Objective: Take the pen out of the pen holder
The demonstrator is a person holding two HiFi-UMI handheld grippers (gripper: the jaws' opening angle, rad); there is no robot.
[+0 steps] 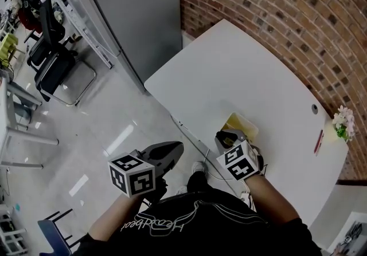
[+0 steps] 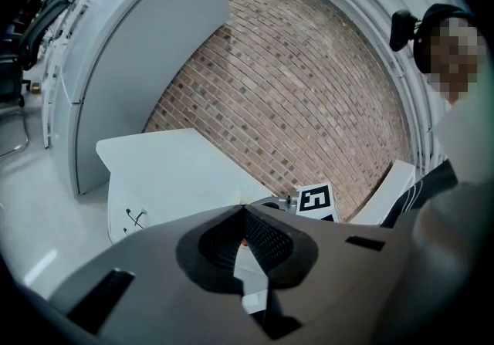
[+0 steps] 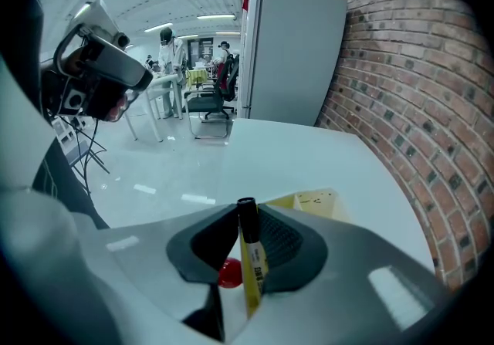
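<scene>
A yellow pen (image 3: 251, 262) with a black cap stands upright between the jaws of my right gripper (image 3: 247, 208); both tips sit against the cap. Behind the jaws shows the pale yellow pen holder (image 3: 312, 201), and a red round tip (image 3: 229, 274) shows low between the jaws. In the head view the right gripper (image 1: 228, 136) points down at the holder (image 1: 241, 123) near the front edge of the white table (image 1: 241, 71). My left gripper (image 1: 175, 147) hangs off the table over the floor, its jaw tips together and empty (image 2: 244, 211).
A brick wall (image 1: 275, 3) runs along the table's far side. Small white flowers (image 1: 344, 122) and a red pen-like thing (image 1: 318, 141) lie at the table's right end, near a cable hole (image 1: 314, 108). Office chairs (image 1: 54, 60) and a grey cabinet (image 1: 137, 14) stand to the left.
</scene>
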